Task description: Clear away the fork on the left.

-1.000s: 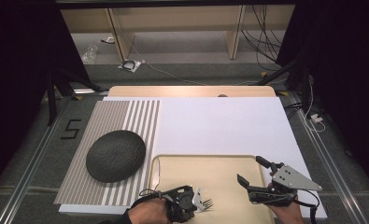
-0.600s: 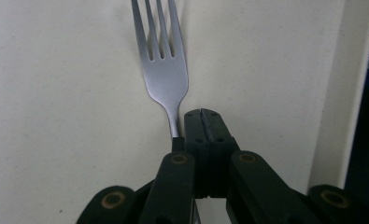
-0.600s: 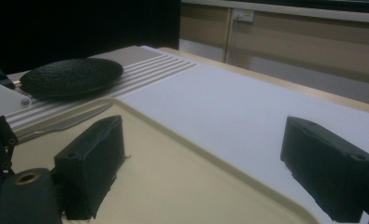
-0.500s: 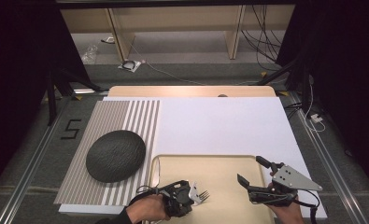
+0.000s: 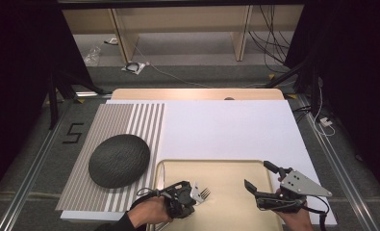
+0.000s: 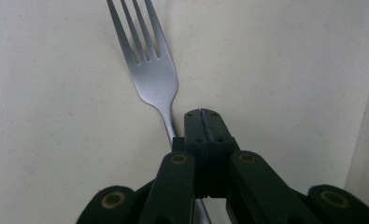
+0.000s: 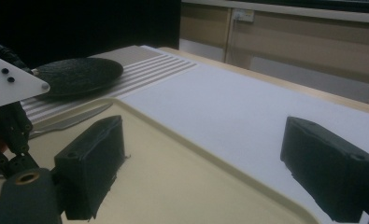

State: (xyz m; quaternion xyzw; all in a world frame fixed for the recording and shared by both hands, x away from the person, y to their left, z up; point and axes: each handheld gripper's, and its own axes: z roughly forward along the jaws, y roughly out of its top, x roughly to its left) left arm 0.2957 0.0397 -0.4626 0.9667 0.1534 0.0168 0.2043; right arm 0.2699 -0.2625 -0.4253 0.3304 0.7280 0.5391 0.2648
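In the left gripper view, the left tongs (image 6: 202,122) have their jaws pressed fully together, tip to tip. The fork (image 6: 150,70) lies just beside them: its neck runs along the left flank of the jaws and passes under them, its tines pointing away beyond the tips. Whether the closed jaws actually pinch the handle cannot be told from here; the metal seems to slip alongside rather than between them. Everything under the fork is the pale floor of the tray (image 6: 289,70).

The high view places this at the tray's near left corner, where a hand (image 5: 146,214) holds the left tongs (image 5: 193,195) with the fork (image 5: 204,193) poking out past them towards the right tongs (image 5: 259,180). Those sit over the tray's near right part, jaws spread wide with nothing between them.

The right gripper view confirms the gap: two black pads far apart, tray rim (image 7: 173,133) and white table (image 7: 229,107) showing between. Well beyond the left pad it also catches a knife (image 7: 67,122) lying in the tray, and farther still the dark round mat (image 7: 77,74) on the striped placemat (image 7: 149,65).
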